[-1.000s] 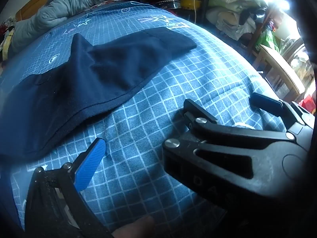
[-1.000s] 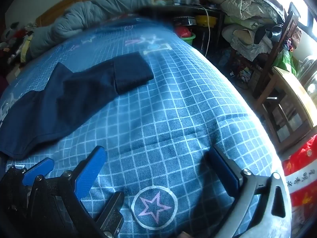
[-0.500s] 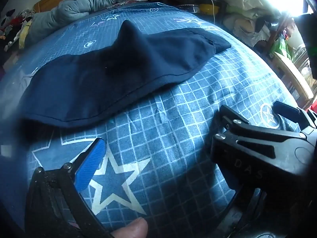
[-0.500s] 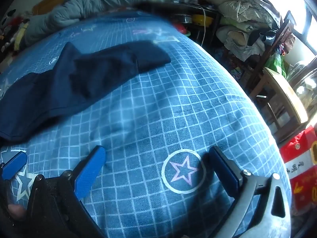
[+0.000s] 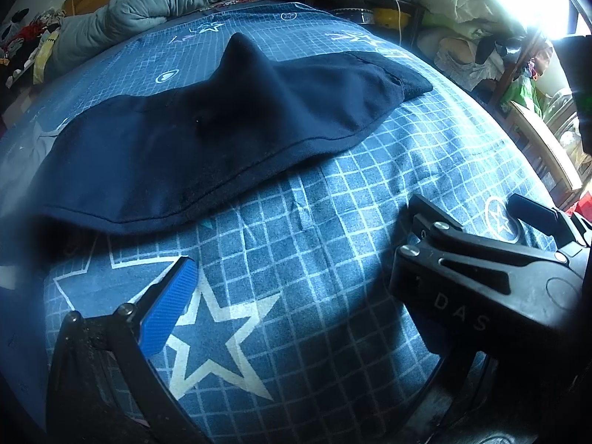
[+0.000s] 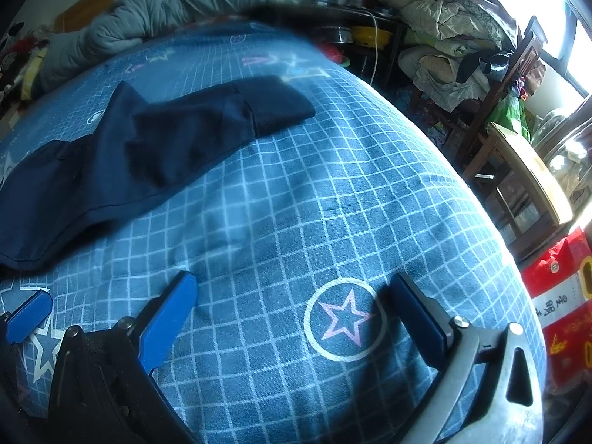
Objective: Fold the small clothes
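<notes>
Both my left gripper (image 5: 296,244) and right gripper (image 6: 292,296) now sit closer to the garment (image 5: 207,137), jaws wide, empty. Garment lies flat on the bed (image 6: 333,192), ahead-left; grasping its hem comes next.

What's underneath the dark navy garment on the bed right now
The navy garment lies spread on the blue grid-pattern bedcover, which shows all around it. Whatever sits directly under the cloth, including beneath its raised peak, is covered.
</notes>
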{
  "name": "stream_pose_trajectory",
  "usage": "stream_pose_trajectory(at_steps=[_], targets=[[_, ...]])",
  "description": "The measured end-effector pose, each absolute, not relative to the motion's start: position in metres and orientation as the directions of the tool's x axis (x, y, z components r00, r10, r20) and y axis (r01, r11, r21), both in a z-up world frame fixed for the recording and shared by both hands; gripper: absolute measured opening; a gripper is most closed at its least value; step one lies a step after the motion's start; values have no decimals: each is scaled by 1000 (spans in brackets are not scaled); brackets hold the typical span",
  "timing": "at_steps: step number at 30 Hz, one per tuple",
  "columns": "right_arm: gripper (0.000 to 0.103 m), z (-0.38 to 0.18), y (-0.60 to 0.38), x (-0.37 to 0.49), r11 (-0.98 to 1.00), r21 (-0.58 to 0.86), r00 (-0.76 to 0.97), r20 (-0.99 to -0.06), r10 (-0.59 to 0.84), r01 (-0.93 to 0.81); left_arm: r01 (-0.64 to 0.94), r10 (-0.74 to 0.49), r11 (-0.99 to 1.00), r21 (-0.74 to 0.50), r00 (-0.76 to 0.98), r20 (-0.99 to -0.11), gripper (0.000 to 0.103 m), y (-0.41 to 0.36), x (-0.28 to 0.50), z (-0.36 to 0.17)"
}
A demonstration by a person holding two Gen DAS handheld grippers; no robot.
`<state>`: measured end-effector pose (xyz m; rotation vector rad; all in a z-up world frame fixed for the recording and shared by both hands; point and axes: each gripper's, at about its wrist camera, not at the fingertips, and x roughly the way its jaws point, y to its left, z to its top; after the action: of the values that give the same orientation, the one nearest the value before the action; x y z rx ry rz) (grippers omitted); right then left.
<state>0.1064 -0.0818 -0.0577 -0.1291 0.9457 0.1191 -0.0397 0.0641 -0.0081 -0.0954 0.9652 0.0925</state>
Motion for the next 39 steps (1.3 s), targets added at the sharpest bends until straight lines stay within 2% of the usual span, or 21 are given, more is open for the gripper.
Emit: stream_pose_trajectory(at_steps=[39], targets=[[103, -57, -84, 107, 986, -56, 580, -813, 47, -158, -127, 41, 991, -38, 562, -826, 103, 59, -40, -3]])
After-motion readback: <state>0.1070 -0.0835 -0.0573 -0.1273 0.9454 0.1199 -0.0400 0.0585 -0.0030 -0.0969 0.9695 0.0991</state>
